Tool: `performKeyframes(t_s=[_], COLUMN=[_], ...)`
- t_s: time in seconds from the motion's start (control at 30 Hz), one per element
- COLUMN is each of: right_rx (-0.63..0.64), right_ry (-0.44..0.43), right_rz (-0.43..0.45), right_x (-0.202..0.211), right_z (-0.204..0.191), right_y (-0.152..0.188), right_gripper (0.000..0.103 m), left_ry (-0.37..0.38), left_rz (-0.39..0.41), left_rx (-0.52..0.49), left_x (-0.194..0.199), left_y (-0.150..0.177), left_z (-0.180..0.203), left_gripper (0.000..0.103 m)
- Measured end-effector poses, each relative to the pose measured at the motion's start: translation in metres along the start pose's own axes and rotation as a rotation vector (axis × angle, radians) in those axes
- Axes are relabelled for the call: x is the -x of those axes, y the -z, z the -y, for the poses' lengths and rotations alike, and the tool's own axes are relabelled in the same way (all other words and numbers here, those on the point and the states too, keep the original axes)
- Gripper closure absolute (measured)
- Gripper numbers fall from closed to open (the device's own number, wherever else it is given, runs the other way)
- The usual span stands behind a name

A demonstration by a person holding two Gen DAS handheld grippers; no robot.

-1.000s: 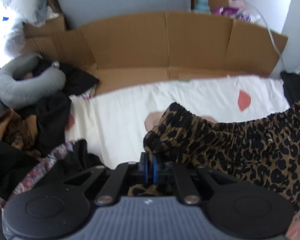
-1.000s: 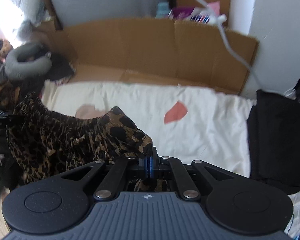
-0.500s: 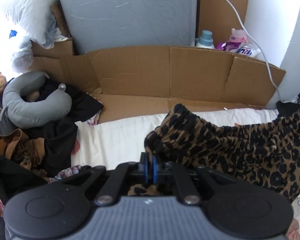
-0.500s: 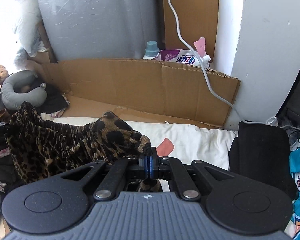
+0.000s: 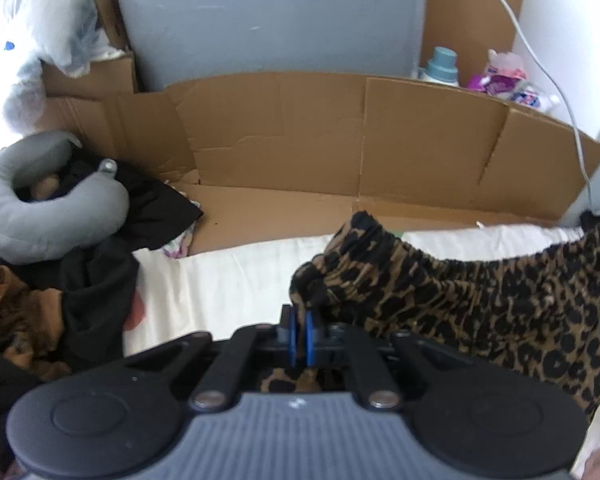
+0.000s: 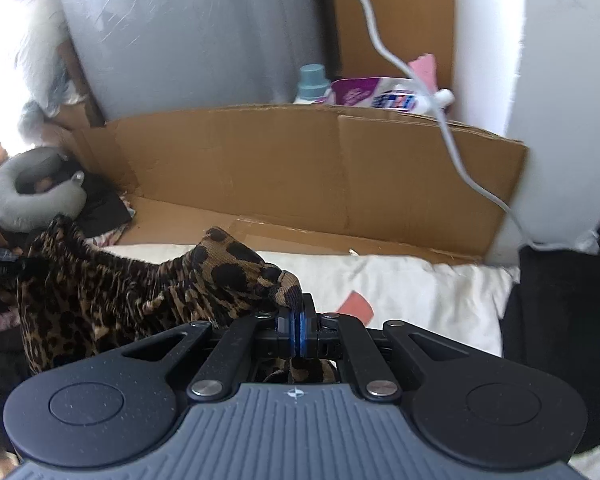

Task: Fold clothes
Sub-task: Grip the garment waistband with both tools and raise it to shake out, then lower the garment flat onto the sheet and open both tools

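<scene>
Brown cardboard (image 5: 340, 152) stands folded up behind a white sheet (image 5: 228, 280) that covers the work surface, with a grey panel (image 5: 268, 16) rising behind it. At the left edge a grey neck pillow (image 5: 40, 216) rests on a heap of black clothes (image 5: 100, 272). Behind the cardboard sit a bottle with a teal cap (image 6: 310, 82) and a purple-and-white pouch (image 6: 376, 94), and a white cable (image 6: 428, 92) hangs down across them. A black garment (image 6: 560, 312) lies on the right end of the sheet.

Above the sheet, the leopard-print garment (image 5: 480, 300) is held up and stretched between both tools, its gathered, elasticated edge running along the top. The left gripper (image 5: 299, 338) is clenched on one bunched corner of that edge; the right gripper (image 6: 297, 334) is clamped on the opposite corner (image 6: 260, 276), with fabric also hanging below its blue pads. The cloth sags slightly between the two grips.
</scene>
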State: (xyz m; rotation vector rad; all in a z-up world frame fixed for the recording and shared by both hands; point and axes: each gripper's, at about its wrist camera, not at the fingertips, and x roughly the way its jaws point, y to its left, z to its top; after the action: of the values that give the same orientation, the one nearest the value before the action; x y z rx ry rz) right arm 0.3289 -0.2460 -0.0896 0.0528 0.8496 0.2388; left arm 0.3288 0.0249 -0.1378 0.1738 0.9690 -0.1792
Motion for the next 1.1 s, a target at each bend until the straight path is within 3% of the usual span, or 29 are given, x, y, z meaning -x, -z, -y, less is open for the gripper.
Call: performKeyframes(t_s=[0.23,0.4,0.63,0.8,0.87,0.9,1.0,1.1], right_rx=[-0.015,0.041,0.060,0.079,0.065,0.050,0.007,0.023], right_ry=[-0.028,-0.028,0.024,0.044,0.041,0.039,0.017,0.002], right_rz=[-0.023,-0.021,-0.039,-0.110,-0.133,-0.140,-0.131,-0.114], right_x=[-0.062,-0.091,-0.123,-0.157,-0.165,-0.167,-0.164,-0.150], right_z=[0.013,0.007,0.011,0.011,0.012,0.014,0.021,0.026], right_y=[0.012,0.013,-0.002,-0.009,-0.009,-0.009,-0.007,-0.002], right_gripper=[0.103,0.103,0.103,0.102,0.095,0.091,0.062,0.061], left_ry=[0.070,0.087,0.071,0.027,-0.011,-0.026,-0.014,0.010], left_rz=[0.003,0.015,0.003,-0.053,-0.092,-0.104,-0.079,-0.055], left_rx=[-0.020,-0.034,-0.085,-0.092,-0.098,-0.098,-0.071,-0.025], left_x=[-0.050,-0.075,-0.109,-0.141,-0.153,-0.156,-0.143,-0.122], left_y=[0.011,0.013,0.005,0.002,0.005,0.006,0.013,0.017], left_z=[-0.020,-0.028,-0.018,-0.008,-0.004,-0.003,-0.003,-0.006], left_gripper=[0.097,0.097,0.097,0.094,0.080,0.079,0.075,0.065])
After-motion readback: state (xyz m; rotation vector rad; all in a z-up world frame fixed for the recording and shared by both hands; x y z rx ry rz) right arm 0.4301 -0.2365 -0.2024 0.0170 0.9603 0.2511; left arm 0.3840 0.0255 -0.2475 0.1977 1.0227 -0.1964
